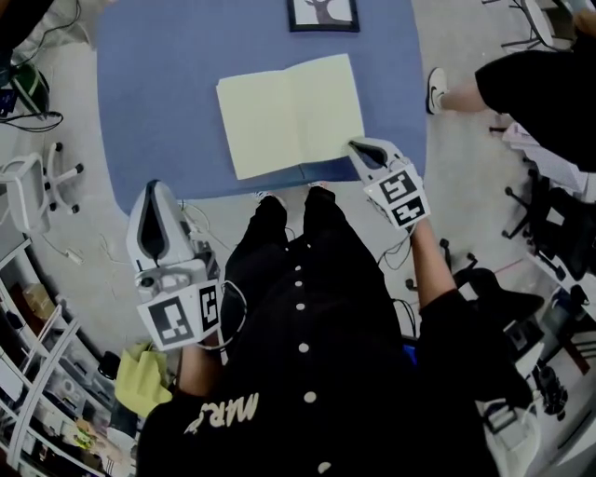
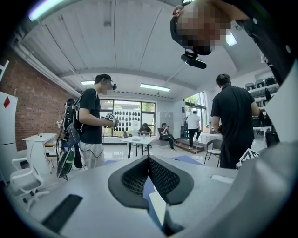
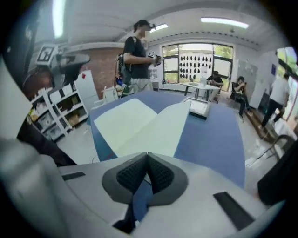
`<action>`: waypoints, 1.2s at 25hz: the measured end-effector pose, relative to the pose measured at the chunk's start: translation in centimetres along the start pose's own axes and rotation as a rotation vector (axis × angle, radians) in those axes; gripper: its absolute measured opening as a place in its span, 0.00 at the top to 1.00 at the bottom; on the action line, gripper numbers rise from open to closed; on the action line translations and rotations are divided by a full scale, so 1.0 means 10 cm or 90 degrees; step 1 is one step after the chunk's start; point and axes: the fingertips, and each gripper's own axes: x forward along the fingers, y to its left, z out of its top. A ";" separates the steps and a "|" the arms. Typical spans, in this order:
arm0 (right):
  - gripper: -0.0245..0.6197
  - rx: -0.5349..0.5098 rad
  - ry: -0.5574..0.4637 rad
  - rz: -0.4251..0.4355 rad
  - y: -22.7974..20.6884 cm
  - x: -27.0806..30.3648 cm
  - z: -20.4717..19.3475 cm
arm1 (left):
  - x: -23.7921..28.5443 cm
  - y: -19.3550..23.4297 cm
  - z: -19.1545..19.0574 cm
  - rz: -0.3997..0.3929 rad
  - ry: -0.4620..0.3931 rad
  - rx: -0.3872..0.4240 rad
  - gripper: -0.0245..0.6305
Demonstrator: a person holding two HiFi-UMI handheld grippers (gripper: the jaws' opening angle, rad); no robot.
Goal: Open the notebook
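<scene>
The notebook (image 1: 291, 114) lies open on the blue table (image 1: 158, 102), its two pale blank pages spread flat. My right gripper (image 1: 356, 145) is at the lower right corner of the right page, tilted down, jaws shut with nothing seen between them. In the right gripper view the open notebook (image 3: 144, 123) spreads just beyond the closed tips of the right gripper (image 3: 147, 155). My left gripper (image 1: 154, 186) is held off the table at its near left corner. In its own view the left gripper (image 2: 149, 158) points out across the room, pads meeting at the tip.
A dark-framed tablet or picture (image 1: 322, 14) lies at the table's far edge. A seated person's shoe (image 1: 436, 90) is by the right side. A white chair (image 1: 37, 186) and shelving (image 1: 37, 373) stand at left. People (image 2: 93, 121) stand in the room beyond.
</scene>
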 end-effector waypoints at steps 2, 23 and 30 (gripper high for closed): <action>0.95 0.067 -0.010 -0.006 -0.06 0.00 0.15 | 0.00 0.02 0.02 0.001 -0.001 -0.001 0.96; 0.95 0.034 -0.013 -0.041 0.12 0.90 0.56 | 0.19 -0.02 -0.18 0.010 0.027 -0.012 0.96; 0.95 0.042 0.011 -0.038 0.23 1.10 0.57 | 0.32 0.03 -0.25 0.012 0.041 -0.016 0.96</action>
